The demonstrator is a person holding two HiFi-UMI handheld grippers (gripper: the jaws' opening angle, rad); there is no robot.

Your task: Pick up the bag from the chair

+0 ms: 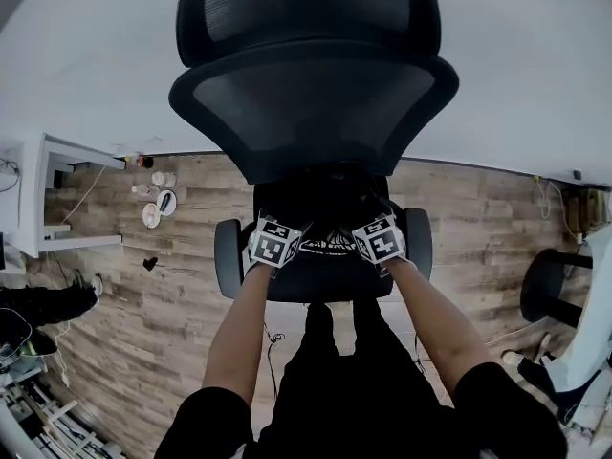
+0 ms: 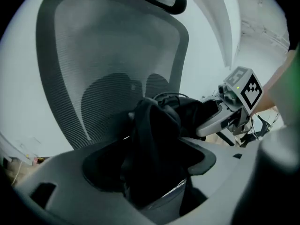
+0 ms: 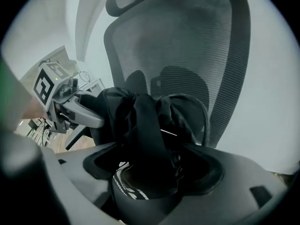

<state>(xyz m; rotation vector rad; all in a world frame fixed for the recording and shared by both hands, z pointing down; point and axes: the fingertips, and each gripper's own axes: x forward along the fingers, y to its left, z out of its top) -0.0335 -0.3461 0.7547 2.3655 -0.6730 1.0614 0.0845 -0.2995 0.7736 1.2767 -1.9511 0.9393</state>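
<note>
— Left gripper (image 1: 279, 240), right gripper (image 1: 378, 237)?
— Both spread wide, black bag (image 1: 325, 204) fabric between each one's jaws; bag sits on the office chair (image 1: 306, 113) seat.
— Writing?
— White print (image 1: 330, 247) on the bag, unreadable.

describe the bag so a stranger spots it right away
Find the black mesh-backed office chair on the wood plank floor. On its seat sits the black crumpled fabric bag. Unlike the chair's smooth armrests, it is soft and bunched, with a thin cord looping off it.

The bag (image 1: 329, 245) sits on the chair (image 1: 316, 103) — left gripper (image 1: 287, 222) left, right gripper (image 1: 367, 222) right.
</note>
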